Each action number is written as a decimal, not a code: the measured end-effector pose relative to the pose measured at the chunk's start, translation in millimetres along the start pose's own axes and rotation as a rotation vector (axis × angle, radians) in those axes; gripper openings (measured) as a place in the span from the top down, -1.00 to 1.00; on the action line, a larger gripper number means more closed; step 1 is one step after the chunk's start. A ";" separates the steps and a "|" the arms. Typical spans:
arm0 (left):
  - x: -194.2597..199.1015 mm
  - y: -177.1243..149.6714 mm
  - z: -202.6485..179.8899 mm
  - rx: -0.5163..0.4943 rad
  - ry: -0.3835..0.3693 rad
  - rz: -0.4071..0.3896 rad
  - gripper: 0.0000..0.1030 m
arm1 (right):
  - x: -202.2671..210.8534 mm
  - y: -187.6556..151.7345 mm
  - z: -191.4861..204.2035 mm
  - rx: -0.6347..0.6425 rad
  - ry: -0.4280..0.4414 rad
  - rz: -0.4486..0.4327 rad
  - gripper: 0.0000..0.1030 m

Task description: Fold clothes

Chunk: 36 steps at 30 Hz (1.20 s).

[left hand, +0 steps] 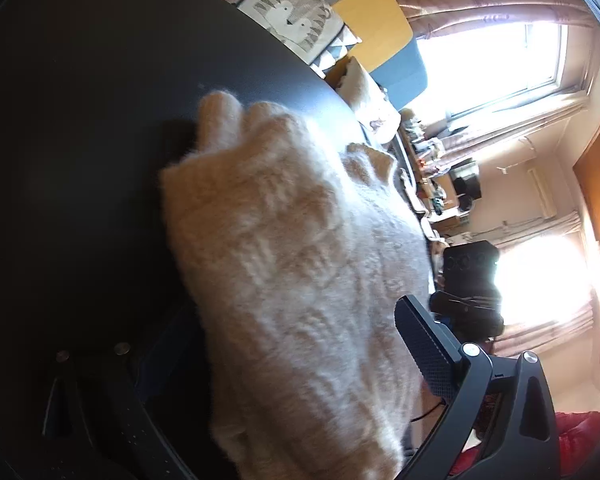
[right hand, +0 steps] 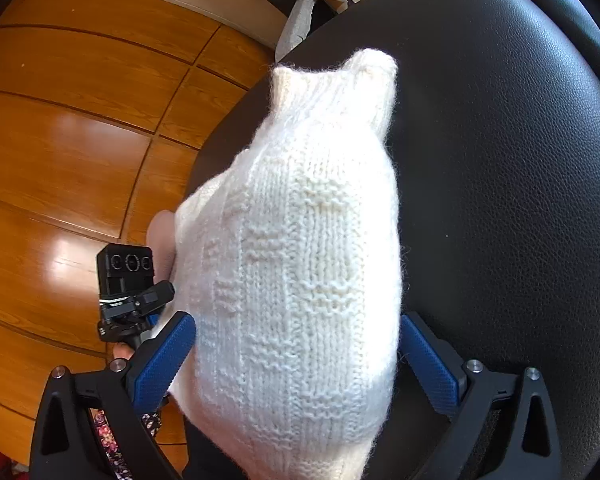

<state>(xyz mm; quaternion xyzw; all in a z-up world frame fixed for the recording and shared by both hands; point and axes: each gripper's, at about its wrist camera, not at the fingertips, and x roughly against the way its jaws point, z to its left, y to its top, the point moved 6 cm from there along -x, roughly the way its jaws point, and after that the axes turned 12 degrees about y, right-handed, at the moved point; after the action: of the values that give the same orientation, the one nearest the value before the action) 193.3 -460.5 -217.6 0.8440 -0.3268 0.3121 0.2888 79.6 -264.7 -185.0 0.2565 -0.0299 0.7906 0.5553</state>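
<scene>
A cream knitted garment (right hand: 296,248) lies bunched on a black leather seat (right hand: 500,160), its ribbed end pointing away from me. My right gripper (right hand: 296,320) is open, and its blue pads (right hand: 160,360) stand wide apart on either side of the knit. In the blurred left wrist view the same garment (left hand: 292,264) fills the gap of my left gripper (left hand: 296,320), which is also open. One left gripper finger (left hand: 428,352) shows clearly, while the other is lost in shadow. The left gripper's body (right hand: 128,280) sits just left of the garment, beside the seat edge.
Orange wooden floor (right hand: 60,140) lies to the left of the seat. A cushion with an animal print (left hand: 296,16) rests beyond the seat. Bright windows with curtains (left hand: 500,60) and a cluttered desk (left hand: 440,168) are further off. Red cloth (left hand: 580,432) shows low on the right.
</scene>
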 end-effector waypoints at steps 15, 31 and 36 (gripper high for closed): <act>-4.3 -4.3 -4.3 -0.042 0.023 -0.019 -0.93 | -22.0 13.2 4.5 -0.097 0.025 0.009 -1.00; -2.4 -8.6 1.6 -0.008 0.097 -0.062 -0.65 | -3.5 12.8 -0.5 -0.028 0.022 -0.044 -1.00; -1.9 -9.6 0.3 0.002 0.124 -0.074 -0.56 | -10.5 9.7 4.7 0.026 -0.045 -0.005 -0.92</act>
<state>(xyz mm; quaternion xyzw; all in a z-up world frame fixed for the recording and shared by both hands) 199.3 -454.0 -221.8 0.8347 -0.2767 0.3534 0.3191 75.4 -279.0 -183.3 0.2816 -0.0316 0.7834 0.5532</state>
